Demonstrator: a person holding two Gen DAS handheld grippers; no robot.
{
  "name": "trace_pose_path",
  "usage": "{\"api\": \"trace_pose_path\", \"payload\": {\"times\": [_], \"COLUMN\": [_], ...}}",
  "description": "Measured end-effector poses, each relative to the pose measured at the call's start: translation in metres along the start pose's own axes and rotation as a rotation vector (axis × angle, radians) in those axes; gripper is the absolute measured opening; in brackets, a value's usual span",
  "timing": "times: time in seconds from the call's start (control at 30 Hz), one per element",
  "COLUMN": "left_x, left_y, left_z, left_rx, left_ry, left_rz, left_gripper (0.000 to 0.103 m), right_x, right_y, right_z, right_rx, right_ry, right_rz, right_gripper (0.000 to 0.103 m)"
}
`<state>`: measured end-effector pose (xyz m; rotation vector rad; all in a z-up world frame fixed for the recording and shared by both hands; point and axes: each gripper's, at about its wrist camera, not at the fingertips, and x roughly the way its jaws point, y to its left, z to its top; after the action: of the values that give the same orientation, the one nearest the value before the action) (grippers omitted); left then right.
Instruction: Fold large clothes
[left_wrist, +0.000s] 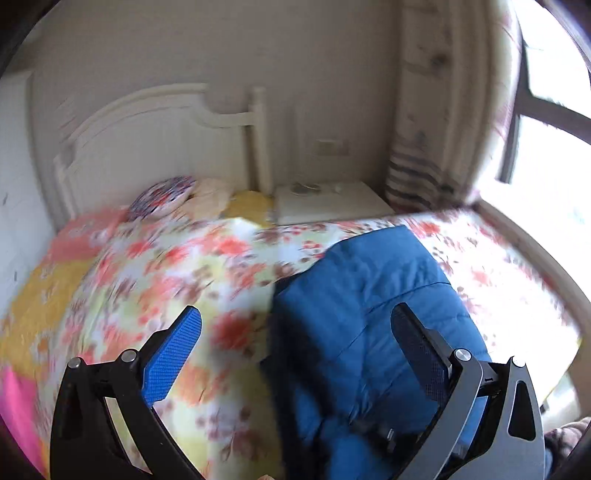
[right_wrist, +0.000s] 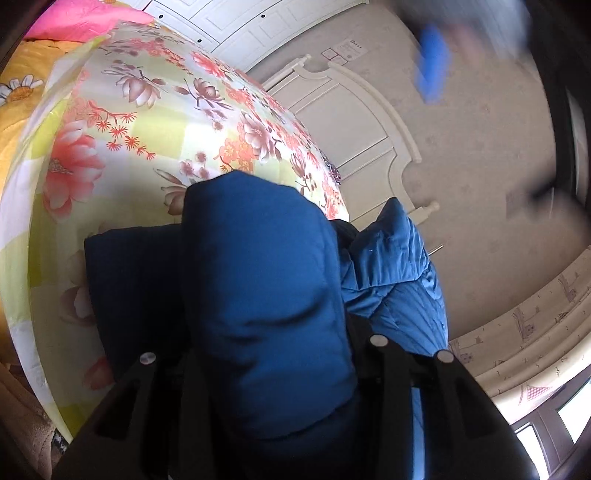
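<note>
Fingers of the left gripper (left_wrist: 295, 354) stand wide apart, holding nothing, above the bed (left_wrist: 207, 266). The right gripper (right_wrist: 266, 369) is closed on a thick fold of a blue quilted jacket (right_wrist: 266, 295); its fingertips are buried in the padding and cannot be seen. The jacket looks puffy and stitched in panels, and lies on the floral bedcover (right_wrist: 147, 122), its long axis running from 6 toward 1 o'clock in the left view. Motion blur smears the bedcover, and the jacket's near end is cut off.
</note>
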<state>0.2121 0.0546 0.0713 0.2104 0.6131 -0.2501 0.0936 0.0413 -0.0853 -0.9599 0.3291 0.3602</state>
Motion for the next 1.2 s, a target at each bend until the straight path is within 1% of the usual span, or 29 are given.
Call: {"api": "trace_pose_path", "payload": {"times": [0.07,0.1,0.13,0.17,0.2,0.23,0.27,0.3,0.33,0.4,0.43,0.47,0.5,0.53,0.57,0.6,0.63,0.67,0.73,0.77,0.8,0.87,0.93,1.0,1.03,1.07,1.1,1.13,1.2], "left_x": [0.037,0.056,0.078,0.1,0.124,0.141,0.152,0.153,0.156,0.159,0.16,0.16,0.159,0.162,0.164,0.164,0.164,0.162,0.158,0.156,0.155,0.154,0.153,0.151,0.151,0.151,0.152,0.155,0.161], "left_y": [-0.031,-0.041,-0.051,-0.058,-0.065,-0.063,-0.06,-0.052,-0.041,-0.022,-0.013,-0.004,0.005,0.009,0.012,0.013,0.012,0.011,0.007,0.007,0.007,0.008,0.01,0.012,0.016,0.019,0.024,0.028,0.037], "left_z": [0.019,0.024,0.025,0.023,0.017,0.009,0.0,-0.008,-0.015,-0.024,-0.029,-0.033,-0.038,-0.04,-0.042,-0.043,-0.044,-0.042,-0.042,-0.042,-0.043,-0.045,-0.048,-0.051,-0.054,-0.056,-0.058,-0.06,-0.063], "left_rx": [0.115,0.15,0.189,0.23,0.287,0.313,0.308,0.283,0.233,0.15,0.121,0.096,0.065,0.041,0.021,0.012,0.015,0.021,0.027,0.027,0.025,0.016,0.0,-0.019,-0.042,-0.061,-0.086,-0.107,-0.159], "left_ry": [0.063,0.101,0.143,0.179,0.223,0.25,0.26,0.252,0.233,0.226,0.215,0.205,0.199,0.197,0.193,0.19,0.182,0.175,0.16,0.153,0.146,0.134,0.121,0.111,0.101,0.096,0.099,0.107,0.127], "left_rz": [-0.024,-0.036,-0.024,0.004,0.057,0.085,0.071,0.049,0.021,0.003,0.013,0.02,0.006,-0.004,-0.015,-0.019,-0.012,-0.003,0.019,0.028,0.035,0.042,0.04,0.045,0.048,0.052,0.061,0.052,0.006], "left_gripper": [0.098,0.098,0.098,0.098,0.099,0.099,0.099,0.099,0.099,0.099,0.099,0.099,0.099,0.099,0.099,0.099,0.099,0.099,0.099,0.099,0.099,0.099,0.099,0.099,0.099,0.099,0.099,0.099,0.099], "right_x": [-0.003,-0.003,-0.005,-0.008,-0.013,-0.02,-0.03,-0.042,-0.055,-0.083,-0.09,-0.096,-0.098,-0.095,-0.09,-0.079,-0.066,-0.045,-0.008,0.02,0.04,0.083,0.118,0.146,0.168,0.192,0.2,0.207,0.21], "right_y": [0.0,0.001,0.0,-0.001,-0.002,-0.005,-0.011,-0.019,-0.03,-0.068,-0.084,-0.11,-0.13,-0.158,-0.178,-0.198,-0.219,-0.242,-0.271,-0.281,-0.287,-0.29,-0.286,-0.272,-0.26,-0.25,-0.245,-0.246,-0.245], "right_z": [-0.001,-0.001,-0.002,-0.002,-0.003,-0.004,-0.007,-0.011,-0.017,-0.037,-0.046,-0.061,-0.072,-0.087,-0.099,-0.109,-0.12,-0.132,-0.145,-0.146,-0.146,-0.14,-0.129,-0.117,-0.112,-0.111,-0.109,-0.108,-0.103], "right_rx": [-0.003,-0.005,-0.004,-0.004,-0.004,-0.003,0.007,0.029,0.063,0.197,0.25,0.33,0.386,0.462,0.514,0.569,0.635,0.712,0.791,0.802,0.802,0.827,0.823,0.776,0.732,0.718,0.73,0.736,0.694], "right_ry": [-0.002,-0.006,-0.011,-0.019,-0.029,-0.045,-0.065,-0.089,-0.121,-0.192,-0.214,-0.234,-0.241,-0.237,-0.222,-0.2,-0.18,-0.15,-0.074,-0.024,0.009,0.056,0.083,0.109,0.164,0.22,0.229,0.234,0.251], "right_rz": [-0.006,-0.008,-0.007,-0.002,0.009,0.038,0.097,0.169,0.243,0.405,0.443,0.461,0.45,0.395,0.363,0.353,0.35,0.343,0.348,0.342,0.364,0.413,0.443,0.43,0.439,0.492,0.513,0.533,0.541], "right_gripper": [0.038,0.039,0.04,0.045,0.047,0.058,0.07,0.074,0.076,0.076,0.076,0.075,0.075,0.075,0.075,0.073,0.065,0.052,0.04,0.039,0.039,0.039,0.039,0.042,0.047,0.051,0.053,0.054,0.055]}}
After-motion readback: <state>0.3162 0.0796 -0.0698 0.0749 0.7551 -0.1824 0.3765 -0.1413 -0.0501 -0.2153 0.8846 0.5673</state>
